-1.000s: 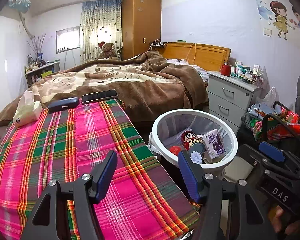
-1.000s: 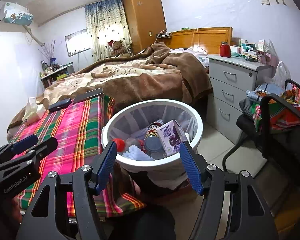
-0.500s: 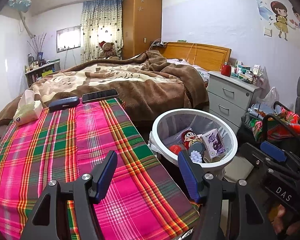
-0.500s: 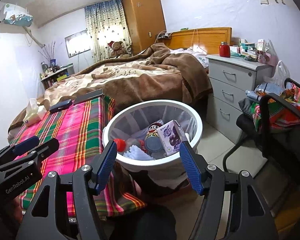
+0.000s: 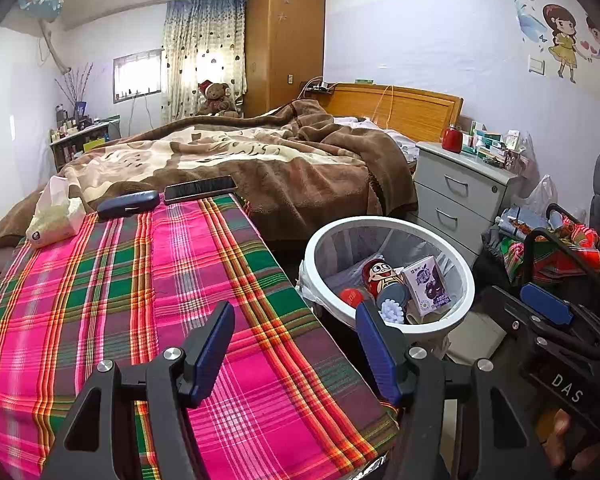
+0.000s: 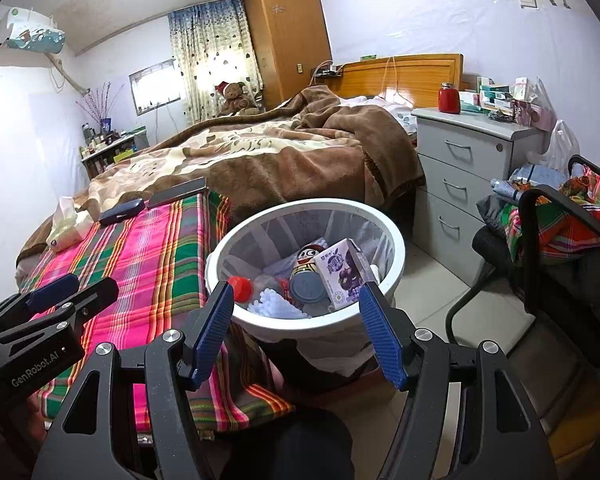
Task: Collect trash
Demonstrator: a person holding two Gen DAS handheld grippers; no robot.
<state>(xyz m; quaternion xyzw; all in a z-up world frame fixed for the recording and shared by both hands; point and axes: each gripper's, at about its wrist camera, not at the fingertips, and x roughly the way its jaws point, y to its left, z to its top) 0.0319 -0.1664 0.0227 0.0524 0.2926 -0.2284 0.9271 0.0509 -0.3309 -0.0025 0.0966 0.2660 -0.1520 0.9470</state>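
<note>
One bin (image 6: 392, 240) holds one can (image 6: 308, 276), one carton (image 6: 338, 274), one red cap (image 6: 241, 288); the table (image 5: 112, 280) bears one phone (image 5: 200, 189).

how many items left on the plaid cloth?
3, all at its far end: tissue pack at the left corner, dark case beside it, phone furthest right. The tools may hide part of the near edge.

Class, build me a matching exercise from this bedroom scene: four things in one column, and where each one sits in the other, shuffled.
Things:
1. purple drink carton
2. phone
3. red jar
4. teddy bear

Places:
A. on the grey nightstand
B. far end of the plaid cloth
C. by the curtain
D. in the white bin

Pairs: 1-D, 2-B, 3-A, 4-C
</note>
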